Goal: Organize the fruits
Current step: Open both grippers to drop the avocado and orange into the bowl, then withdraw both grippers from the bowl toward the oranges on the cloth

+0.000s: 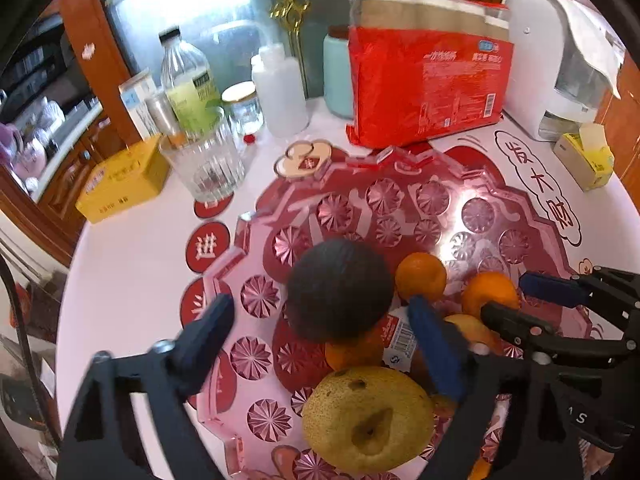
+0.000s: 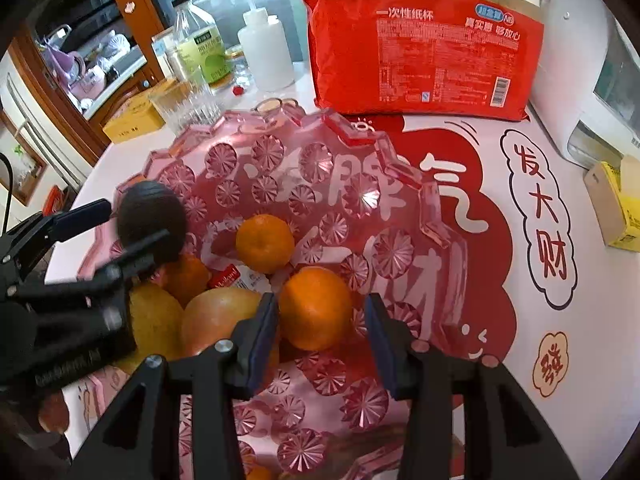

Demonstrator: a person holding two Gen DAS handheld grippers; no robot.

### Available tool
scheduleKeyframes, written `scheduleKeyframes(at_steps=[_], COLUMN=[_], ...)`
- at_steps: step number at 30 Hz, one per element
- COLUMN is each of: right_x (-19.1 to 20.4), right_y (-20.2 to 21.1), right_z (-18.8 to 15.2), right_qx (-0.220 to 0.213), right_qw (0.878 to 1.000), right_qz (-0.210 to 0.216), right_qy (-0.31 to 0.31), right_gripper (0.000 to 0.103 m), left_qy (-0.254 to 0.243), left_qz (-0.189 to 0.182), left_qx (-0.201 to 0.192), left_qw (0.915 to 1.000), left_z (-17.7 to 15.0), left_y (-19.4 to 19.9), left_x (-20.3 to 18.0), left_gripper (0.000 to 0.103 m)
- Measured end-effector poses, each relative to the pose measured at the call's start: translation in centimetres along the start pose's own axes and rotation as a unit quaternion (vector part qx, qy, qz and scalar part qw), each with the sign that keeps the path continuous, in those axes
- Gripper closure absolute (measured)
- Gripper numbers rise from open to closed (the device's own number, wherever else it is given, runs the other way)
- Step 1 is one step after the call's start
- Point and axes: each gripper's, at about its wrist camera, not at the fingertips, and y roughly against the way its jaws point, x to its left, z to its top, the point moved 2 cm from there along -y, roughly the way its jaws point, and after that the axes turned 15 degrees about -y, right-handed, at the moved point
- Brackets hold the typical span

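Note:
A pink cut-glass fruit plate (image 1: 460,208) (image 2: 280,152) holds a dark avocado (image 1: 338,290) (image 2: 150,222), several oranges (image 1: 420,276) (image 2: 264,242), a yellow-green pear (image 1: 366,418) (image 2: 154,322) and a pale round fruit (image 2: 218,316). My left gripper (image 1: 324,334) is open, its fingers on either side of the avocado and apart from it. It also shows in the right wrist view (image 2: 128,222). My right gripper (image 2: 320,338) is open around an orange (image 2: 316,306) without closing on it. It shows in the left wrist view (image 1: 516,300).
A red pack of paper cups (image 1: 428,84) (image 2: 424,48) stands behind the plate. A ribbed glass (image 1: 204,160), bottles (image 1: 188,80), a jar and a yellow box (image 1: 124,180) stand at back left. A white appliance (image 1: 560,52) and a yellow carton (image 2: 620,204) are at right.

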Motion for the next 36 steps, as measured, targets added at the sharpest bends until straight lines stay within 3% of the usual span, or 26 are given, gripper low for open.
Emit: scheduleKeyframes(at_steps=[7,21,36], right_x=[-0.2,0.9,3.0], right_y=[1.0,4.0,11.5], right_z=[0.2,-1.1,-4.7], right_qx=[-0.013,-0.026,-0.064], right_qw=[1.000,0.999,0.997], right_qz=[0.009,0.027,0.039], right_qy=[-0.012,-0.011,0.009], right_gripper=[0.057,0.057,0.057], left_qy=[0.011,0.014,0.036], left_qz=[-0.019,-0.005,-0.006], left_qx=[0.016,-0.009,-0.010], left_qw=[0.9996,0.9999,0.9993], left_z=[-0.3,-1.4,-5.4], left_y=[0.6,6.2,12.6], left_x=[0.1,0.3,0.7], left_gripper=[0.012,0.012,0.012])
